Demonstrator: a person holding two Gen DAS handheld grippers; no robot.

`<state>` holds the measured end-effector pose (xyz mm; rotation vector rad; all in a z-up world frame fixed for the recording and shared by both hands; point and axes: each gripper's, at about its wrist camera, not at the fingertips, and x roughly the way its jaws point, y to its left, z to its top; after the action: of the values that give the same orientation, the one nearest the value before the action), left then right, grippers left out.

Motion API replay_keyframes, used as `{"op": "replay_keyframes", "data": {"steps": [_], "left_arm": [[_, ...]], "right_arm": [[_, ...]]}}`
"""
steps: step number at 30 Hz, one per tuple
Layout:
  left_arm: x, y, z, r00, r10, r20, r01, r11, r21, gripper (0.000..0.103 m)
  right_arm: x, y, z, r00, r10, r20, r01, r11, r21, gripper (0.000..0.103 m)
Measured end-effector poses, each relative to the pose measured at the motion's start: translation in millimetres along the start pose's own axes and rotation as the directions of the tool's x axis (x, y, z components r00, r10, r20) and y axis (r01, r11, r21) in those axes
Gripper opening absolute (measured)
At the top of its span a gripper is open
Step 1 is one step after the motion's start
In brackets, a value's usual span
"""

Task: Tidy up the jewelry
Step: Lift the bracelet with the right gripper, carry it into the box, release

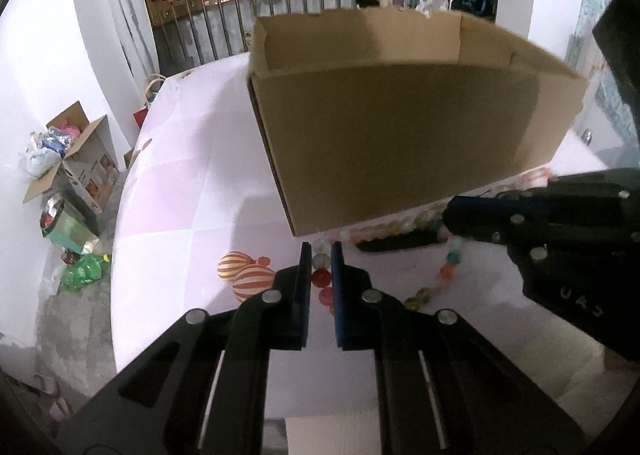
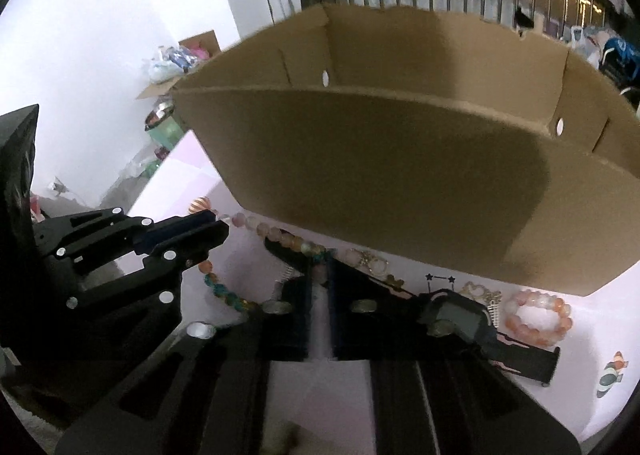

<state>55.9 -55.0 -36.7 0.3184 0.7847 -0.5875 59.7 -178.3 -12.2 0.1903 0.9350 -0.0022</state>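
Observation:
A long necklace of coloured beads lies on the pale pink table in front of an open cardboard box. My left gripper is shut on it, with a clear bead and a red bead between its pads. The strand runs on to my right gripper, which is shut on it where a pale bead shows between the fingers. The two grippers stand side by side near the box's front wall. A pink bead bracelet and small gold pieces lie to the right.
A flat black holder lies under the jewellery by the box. Two orange-and-white striped round shapes sit left of my left gripper. The table edge curves at the left; on the floor are boxes and bottles.

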Motion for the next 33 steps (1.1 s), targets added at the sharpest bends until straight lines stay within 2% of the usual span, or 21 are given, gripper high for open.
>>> {"op": "replay_keyframes", "data": {"steps": [8,13,19,23,33], "left_arm": [[-57,-3,4,0.99,-0.039,0.135,0.042,0.999,-0.018,0.008],[-66,-12,5,0.986,-0.033,0.161,0.033,0.999,0.004,0.008],[-44,6,-12,0.995,0.02,0.096,-0.016,0.999,-0.052,0.008],[-31,26,-18,0.998,0.013,0.055,-0.006,0.992,-0.128,0.008],[-11,52,-28,1.0,-0.006,0.002,0.006,0.982,-0.191,0.008]], "right_arm": [[-48,5,-10,0.994,-0.007,0.105,0.011,0.999,-0.04,0.0],[-53,9,-10,0.99,0.009,0.138,-0.002,0.999,-0.05,0.0],[-28,15,-8,0.995,0.082,0.051,-0.08,0.996,-0.039,0.003],[-6,19,-2,0.993,0.119,-0.011,-0.12,0.992,-0.048,0.013],[39,38,-3,0.984,0.113,-0.135,-0.129,0.985,-0.116,0.018]]}}
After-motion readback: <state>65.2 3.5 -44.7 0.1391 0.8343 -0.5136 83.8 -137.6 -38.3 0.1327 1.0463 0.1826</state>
